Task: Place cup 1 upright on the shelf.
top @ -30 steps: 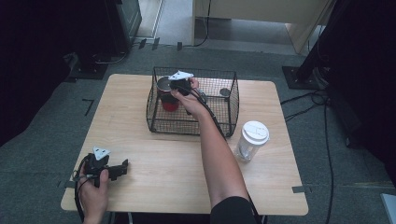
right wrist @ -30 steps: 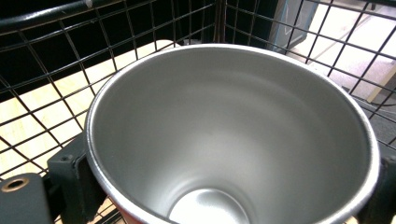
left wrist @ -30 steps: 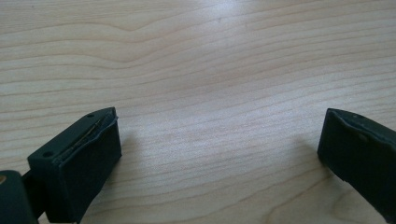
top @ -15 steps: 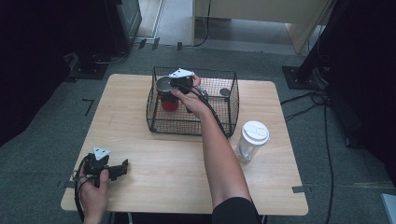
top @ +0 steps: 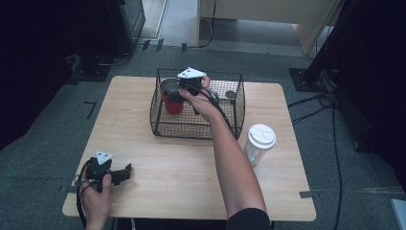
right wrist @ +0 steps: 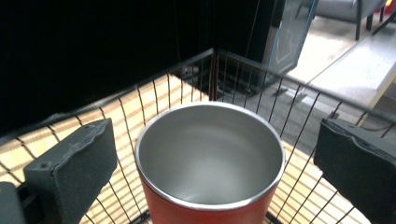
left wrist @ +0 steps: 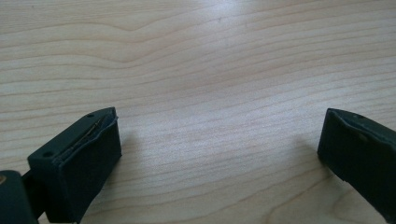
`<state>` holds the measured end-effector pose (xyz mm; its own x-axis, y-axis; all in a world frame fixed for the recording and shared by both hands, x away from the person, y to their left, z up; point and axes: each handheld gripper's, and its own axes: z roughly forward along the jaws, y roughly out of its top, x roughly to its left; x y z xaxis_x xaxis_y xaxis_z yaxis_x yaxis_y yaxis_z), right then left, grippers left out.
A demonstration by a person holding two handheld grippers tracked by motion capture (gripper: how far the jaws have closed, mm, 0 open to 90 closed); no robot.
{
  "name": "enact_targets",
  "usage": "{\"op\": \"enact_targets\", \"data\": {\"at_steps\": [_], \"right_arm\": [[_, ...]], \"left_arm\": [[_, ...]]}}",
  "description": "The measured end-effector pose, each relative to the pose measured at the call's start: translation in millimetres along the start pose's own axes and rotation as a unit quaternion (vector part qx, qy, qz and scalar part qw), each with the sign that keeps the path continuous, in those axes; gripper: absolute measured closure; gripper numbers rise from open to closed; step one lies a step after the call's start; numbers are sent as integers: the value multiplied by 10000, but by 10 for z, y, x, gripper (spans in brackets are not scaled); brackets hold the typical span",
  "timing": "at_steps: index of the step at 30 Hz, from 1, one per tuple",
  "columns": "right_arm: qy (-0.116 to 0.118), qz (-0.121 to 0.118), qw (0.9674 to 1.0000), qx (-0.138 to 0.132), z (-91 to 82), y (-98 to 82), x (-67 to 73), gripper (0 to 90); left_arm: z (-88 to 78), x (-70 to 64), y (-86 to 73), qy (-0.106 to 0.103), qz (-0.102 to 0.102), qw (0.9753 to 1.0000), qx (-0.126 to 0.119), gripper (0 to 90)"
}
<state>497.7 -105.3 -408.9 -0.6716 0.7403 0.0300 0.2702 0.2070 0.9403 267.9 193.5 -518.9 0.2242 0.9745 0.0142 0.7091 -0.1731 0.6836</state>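
Red steel-lined tumbler [right wrist: 210,163]: upright in the wire basket's [top: 191,127] left end, no legible markings. Right gripper [right wrist: 215,154]: jaws just opened wide, flanking the rim, clear of it. Left gripper [left wrist: 219,149]: wide, empty, on wooden table [top: 158,177]. Lidded plastic cup [top: 258,143]: right of basket.

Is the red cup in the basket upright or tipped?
Upright: the red cup stands in the wire basket with its steel mouth facing up, empty inside.

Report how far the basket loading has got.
Done: the red cup stands upright inside the wire basket. In hand: the right gripper has just opened its jaws, which stand apart on either side of the cup without touching it. Left: probably the lidded clear cup, which sits on the table outside the basket. The left gripper rests open.
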Motion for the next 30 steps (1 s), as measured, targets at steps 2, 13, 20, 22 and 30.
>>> {"op": "enact_targets", "data": {"at_steps": [2, 13, 20, 22, 30], "right_arm": [[13, 13, 9999, -135, -50, 23, 5, 0], [113, 84, 9974, -710, -295, 101, 61, 0], [181, 53, 9956, -922, -446, 106, 109, 0], [168, 41, 9955, -936, -487, 96, 115, 0], [122, 60, 9943, -1055, -671, 71, 116, 0]], "left_arm": [[0, 0, 0, 0, 0, 10000, -1, 0], [1, -1, 0, 0, -11, 10000, -9, 0], [1, -2, 0, 0, -11, 10000, -10, 0], [1, -1, 0, 0, -11, 10000, -9, 0], [1, -2, 0, -1, -13, 10000, -10, 0]]}}
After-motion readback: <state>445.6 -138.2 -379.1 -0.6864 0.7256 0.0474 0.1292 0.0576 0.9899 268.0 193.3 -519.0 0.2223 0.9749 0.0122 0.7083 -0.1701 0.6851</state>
